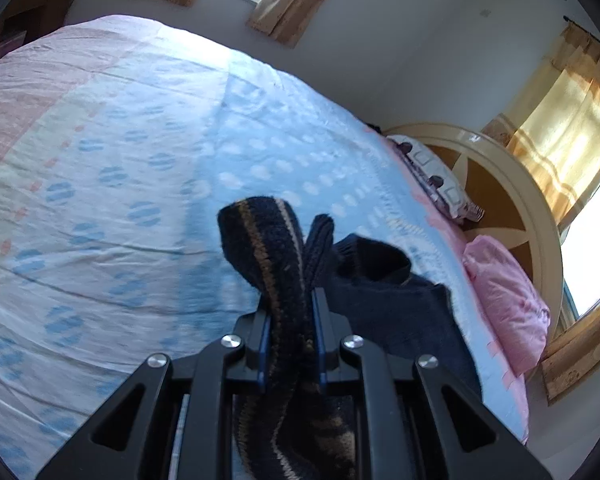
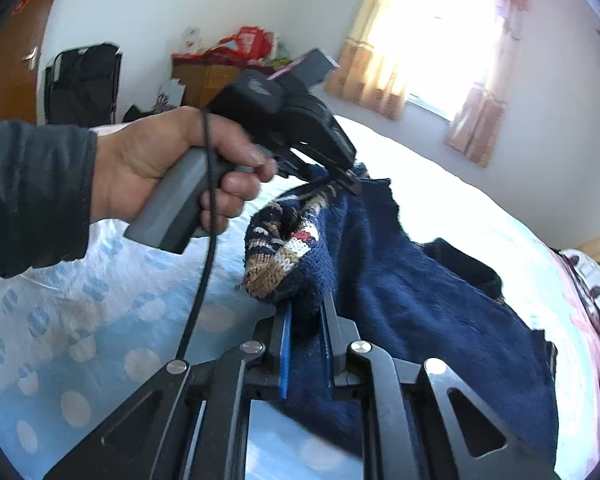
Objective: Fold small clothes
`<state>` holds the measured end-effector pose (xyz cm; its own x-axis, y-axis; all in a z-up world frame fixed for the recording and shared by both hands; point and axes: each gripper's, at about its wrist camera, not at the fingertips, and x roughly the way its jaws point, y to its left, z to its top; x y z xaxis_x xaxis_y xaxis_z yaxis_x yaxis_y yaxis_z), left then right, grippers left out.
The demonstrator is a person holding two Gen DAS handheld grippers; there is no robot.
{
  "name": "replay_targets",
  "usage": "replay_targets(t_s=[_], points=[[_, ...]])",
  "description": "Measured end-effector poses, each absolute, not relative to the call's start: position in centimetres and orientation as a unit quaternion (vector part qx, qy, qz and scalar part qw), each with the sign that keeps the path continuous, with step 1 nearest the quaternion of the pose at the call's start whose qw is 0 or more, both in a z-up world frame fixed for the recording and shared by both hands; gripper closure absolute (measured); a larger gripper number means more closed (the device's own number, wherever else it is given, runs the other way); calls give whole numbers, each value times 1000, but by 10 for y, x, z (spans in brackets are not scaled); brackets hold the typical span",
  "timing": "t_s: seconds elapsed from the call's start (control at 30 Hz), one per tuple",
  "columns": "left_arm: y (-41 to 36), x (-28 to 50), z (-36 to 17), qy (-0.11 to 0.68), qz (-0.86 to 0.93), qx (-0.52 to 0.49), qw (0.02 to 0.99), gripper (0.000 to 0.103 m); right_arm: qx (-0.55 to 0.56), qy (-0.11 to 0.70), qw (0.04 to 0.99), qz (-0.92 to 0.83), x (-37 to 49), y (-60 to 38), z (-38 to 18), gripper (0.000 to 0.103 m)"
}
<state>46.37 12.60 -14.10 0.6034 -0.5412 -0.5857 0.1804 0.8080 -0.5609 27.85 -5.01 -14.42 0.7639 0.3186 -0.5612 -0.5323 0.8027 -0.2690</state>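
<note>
Right gripper (image 2: 306, 320), bottom centre of the right wrist view: jaws clamped on a folded edge of the navy sweater (image 2: 420, 312), the patterned band bunched just above the pads. Left gripper (image 1: 290, 332), bottom centre of the left wrist view: jaws likewise closed on a striped dark edge of the same sweater, knit standing up between the fingers. In the right view the left gripper appears at centre, held by a hand (image 2: 172, 168) in a dark sleeve, its tips on the sweater's far edge. The sweater hangs partly lifted between the two grips; its body drapes to the right and lies on the bed (image 1: 140, 160), mid-frame. Beyond, at right: pink pillow (image 1: 508, 300), headboard (image 1: 500, 168), curtains (image 1: 572, 128). Judgement: step in hand is carrying a held edge over for a fold. To do it well, both grips should rise evenly, keep the edge taut between them, travel together across the body, and lower the edge flat before release; uneven height would likely skew the fold line.
</note>
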Motion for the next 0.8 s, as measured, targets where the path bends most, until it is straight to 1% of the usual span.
replay_targets(t_s=[0.23, 0.43, 0.67, 0.8], points=[[95, 466, -120, 367, -222, -272, 861, 86, -175, 245, 931, 205, 282, -98, -132, 92], [42, 475, -100, 357, -245, -256, 865, 86, -146, 232, 945, 176, 283, -149, -119, 93], [-16, 489, -94, 369, -267, -243, 856, 86, -79, 251, 953, 152, 293, -207, -119, 93], [-53, 492, -90, 375, -287, -226, 852, 86, -54, 247, 959, 127, 288, -237, -120, 93]])
